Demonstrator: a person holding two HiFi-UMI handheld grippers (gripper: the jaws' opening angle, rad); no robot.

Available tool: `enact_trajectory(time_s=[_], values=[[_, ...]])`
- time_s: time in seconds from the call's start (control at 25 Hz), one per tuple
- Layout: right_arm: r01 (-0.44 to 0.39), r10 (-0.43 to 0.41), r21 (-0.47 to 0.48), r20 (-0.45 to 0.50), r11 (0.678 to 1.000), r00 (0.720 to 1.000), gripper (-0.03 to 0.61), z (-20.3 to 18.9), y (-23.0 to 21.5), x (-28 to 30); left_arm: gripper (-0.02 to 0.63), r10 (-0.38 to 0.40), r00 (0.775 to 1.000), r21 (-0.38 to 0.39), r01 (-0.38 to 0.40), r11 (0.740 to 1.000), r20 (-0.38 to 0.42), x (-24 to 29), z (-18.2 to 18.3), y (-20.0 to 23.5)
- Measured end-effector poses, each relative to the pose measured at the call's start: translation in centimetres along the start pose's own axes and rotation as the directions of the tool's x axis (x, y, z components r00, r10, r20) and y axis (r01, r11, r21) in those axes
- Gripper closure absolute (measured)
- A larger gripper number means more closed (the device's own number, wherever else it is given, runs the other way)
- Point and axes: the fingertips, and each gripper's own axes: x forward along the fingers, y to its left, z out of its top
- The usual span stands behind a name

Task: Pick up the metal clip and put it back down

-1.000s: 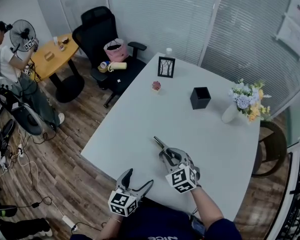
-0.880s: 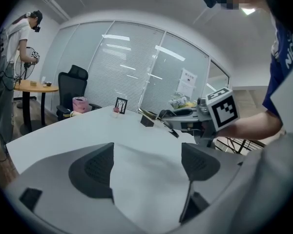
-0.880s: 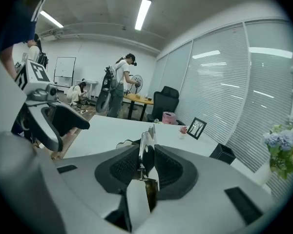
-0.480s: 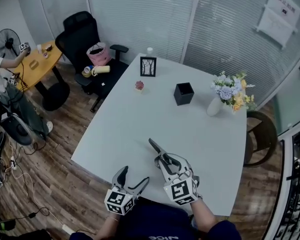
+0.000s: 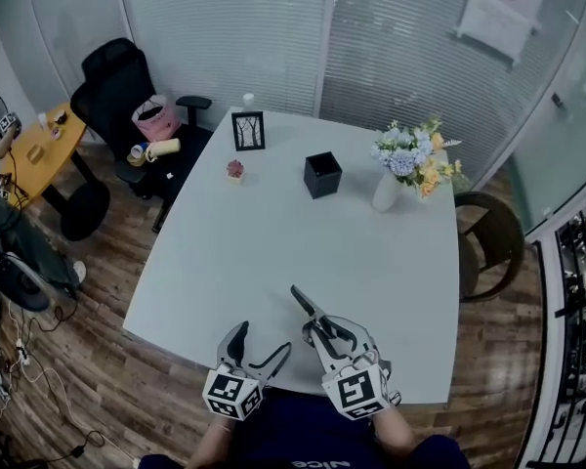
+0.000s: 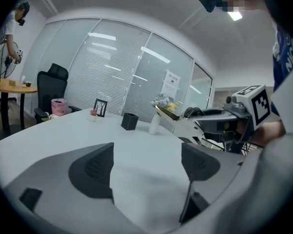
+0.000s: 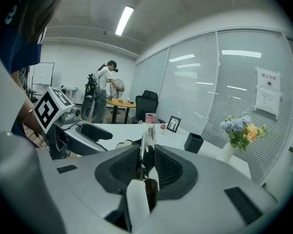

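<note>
The metal clip (image 5: 304, 304) is a slim silver piece that sticks forward out of my right gripper (image 5: 317, 326), near the front edge of the white table (image 5: 273, 233). In the right gripper view the clip (image 7: 146, 147) stands edge-on between the two ribbed pads, which press on it from both sides. My left gripper (image 5: 262, 343) hovers just left of it at the table's front edge. Its jaws stand wide apart in the left gripper view (image 6: 146, 165) with nothing between them. That view also shows the clip (image 6: 168, 112) held off the tabletop.
Far across the table stand a black box (image 5: 322, 175), a vase of flowers (image 5: 407, 169), a picture frame (image 5: 248, 131) and a small pot (image 5: 235, 170). A black office chair (image 5: 127, 96) stands at the back left and a brown chair (image 5: 488, 247) at the right.
The head view has swung so the table sits more centred. Both grippers stay near the front edge, and the right one keeps its hold on the clip.
</note>
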Motion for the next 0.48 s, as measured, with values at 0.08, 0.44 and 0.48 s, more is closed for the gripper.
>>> enact_trajectory(time_s=[0.08,0.44,0.48], values=[[0.011,-0.011,0.016,-0.01,1.0,1.0,0.474,-0.6,-0.3,-0.6,0.184,-0.016,1.0,0.008,0.016,1.0,-0.001,0.6,0.2,-0.5],[0.065,-0.063,0.041,-0.056,0.997,0.996,0.474,-2.7,-1.8,-2.2,0.184,-0.06,0.998,0.028,0.061,0.998,-0.005,2.7,1.0,-2.5],[0.079,-0.076,0.044,-0.063,0.996,0.995,0.474,-3.1,-2.3,-2.4,0.184,-0.065,0.998,0.03,0.065,0.997,-0.007,2.9,1.0,-2.7]])
